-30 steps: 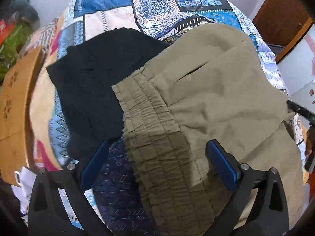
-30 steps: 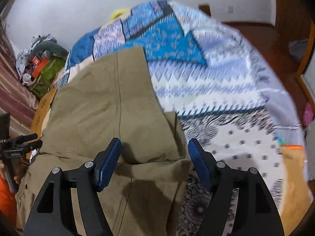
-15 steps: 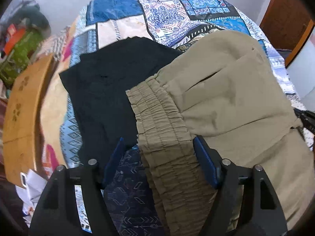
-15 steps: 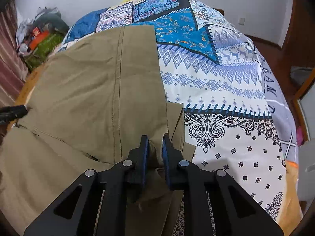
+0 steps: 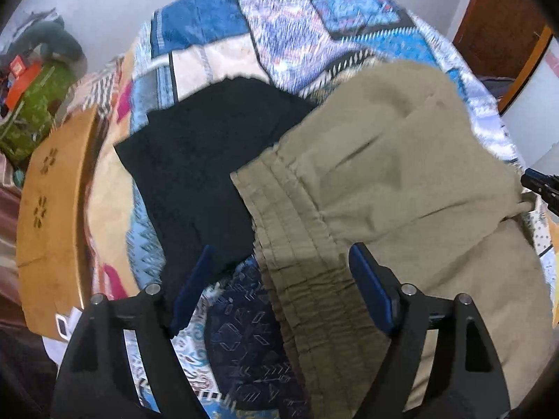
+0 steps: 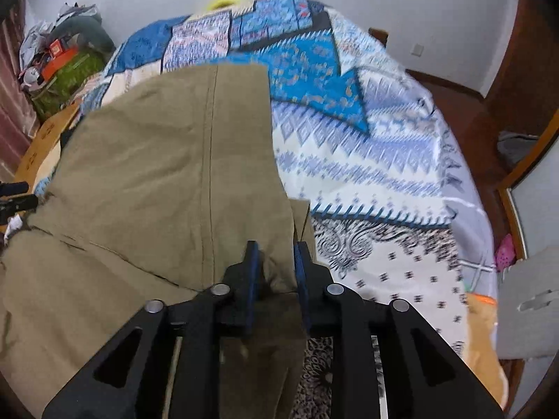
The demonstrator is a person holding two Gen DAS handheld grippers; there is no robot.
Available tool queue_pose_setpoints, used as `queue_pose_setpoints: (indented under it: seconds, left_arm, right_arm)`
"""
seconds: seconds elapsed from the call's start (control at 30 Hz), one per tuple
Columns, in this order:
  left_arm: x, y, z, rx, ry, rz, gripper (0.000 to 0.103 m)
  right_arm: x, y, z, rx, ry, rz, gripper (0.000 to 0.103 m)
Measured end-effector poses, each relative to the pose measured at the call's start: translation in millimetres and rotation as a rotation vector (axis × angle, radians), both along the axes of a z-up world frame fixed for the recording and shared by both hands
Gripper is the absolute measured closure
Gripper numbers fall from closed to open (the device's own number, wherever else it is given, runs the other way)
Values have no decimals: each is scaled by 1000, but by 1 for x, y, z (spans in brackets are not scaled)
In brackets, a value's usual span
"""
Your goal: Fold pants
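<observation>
Pants (image 5: 401,181) are soft, limp cloth: left tongs (image 5: 279,279) open wide astride the waistband (image 5: 297,244), right tongs (image 6: 276,269) easing narrowly around a bunched edge.

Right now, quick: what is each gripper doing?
Left gripper: jaws opening, wide apart around the khaki pants waistband, not pressing it.
Right gripper: jaws opening, pants fold between them.

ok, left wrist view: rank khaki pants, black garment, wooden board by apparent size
1. khaki pants, largest, though nearest the lens.
2. black garment.
3. wooden board, partly cut off by the bed's edge, so unsure against the garment.
</observation>
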State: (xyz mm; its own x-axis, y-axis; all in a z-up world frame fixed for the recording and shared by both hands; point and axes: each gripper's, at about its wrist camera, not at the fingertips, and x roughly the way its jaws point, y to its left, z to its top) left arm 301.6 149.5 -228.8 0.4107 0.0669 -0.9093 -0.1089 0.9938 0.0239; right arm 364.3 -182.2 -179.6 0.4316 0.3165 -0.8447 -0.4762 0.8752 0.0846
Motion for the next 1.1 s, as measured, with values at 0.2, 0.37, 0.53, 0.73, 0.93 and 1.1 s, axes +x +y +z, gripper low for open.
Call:
queue_pose_setpoints:
  seconds: [0.2,0.37,0.53,0.73,0.93,1.1]
  left_arm:
    - [10,16,35,19,-106,43,9]
    - [36,34,29,9,-105,97,9]
    - [61,43,2,6,-46,119,9]
    - [80,47,-43,-11,70,129,9]
    - [93,52,-72,-58,115,167,6]
    - [97,52,-78,-70,110,164,4]
  right_arm:
    - [-1,5,49,82,-112,18,36]
    - [10,22,69,137,-165,33,24]
    - [39,40,69,136,-177,48,24]
    - [78,64,40,96,-135,62,24]
    - [124,83,2,115,-24,10,24]
    - [155,93,-20,103,37,-23,43]
